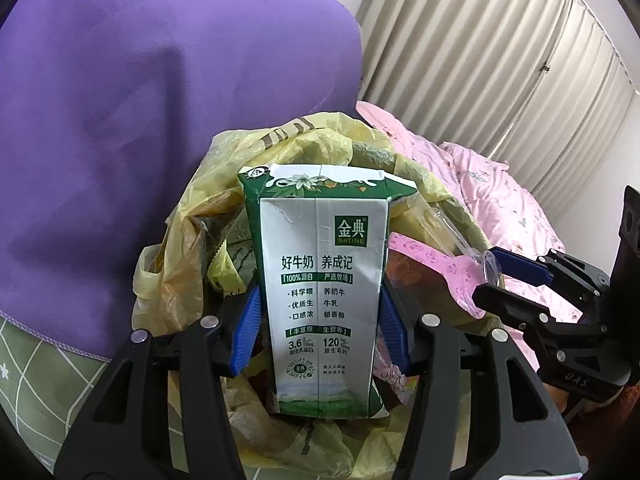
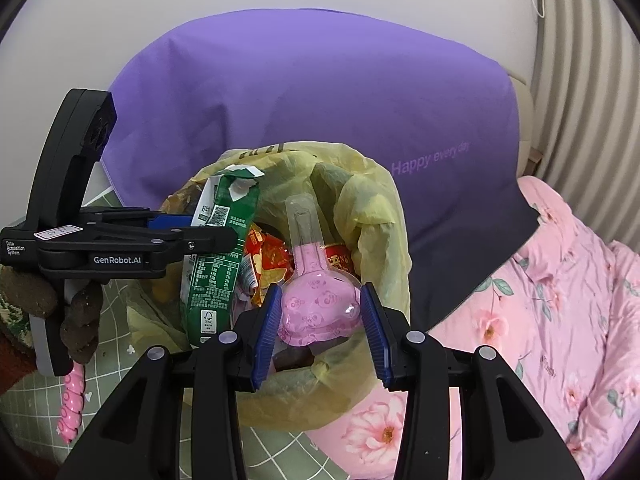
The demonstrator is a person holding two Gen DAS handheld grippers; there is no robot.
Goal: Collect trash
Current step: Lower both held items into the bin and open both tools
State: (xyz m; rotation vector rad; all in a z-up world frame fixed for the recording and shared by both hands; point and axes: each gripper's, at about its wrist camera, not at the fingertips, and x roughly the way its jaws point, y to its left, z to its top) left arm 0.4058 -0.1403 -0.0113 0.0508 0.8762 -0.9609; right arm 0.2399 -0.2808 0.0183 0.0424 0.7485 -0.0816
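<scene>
Left wrist view is showing the left gripper tilting downward, its blue pads pinching a green-and-white milk carton by its two sides, upright over the mouth of a yellow trash bag. Coming in from the right of that view, the right gripper is pinching a pink plastic package with a clear moulded neck, holding it just beside the carton. Right wrist view is giving the same grip from behind: the right gripper is likewise pointing down, its pads pressing on the wide pink end of the package, with the clear neck reaching out over the bag. The left gripper is entering from the left, held by a hand in a dark brown fuzzy glove, and the carton is showing its narrow side. Red and gold wrappers are lying inside the bag beneath both items. A pink spiral object is lying on the green grid-patterned sheet at lower left. Behind the bag a purple cloth printed "Happy every day" is draping over something. A pink floral quilt is spreading to the right, and pleated pale curtains are hanging beyond.
</scene>
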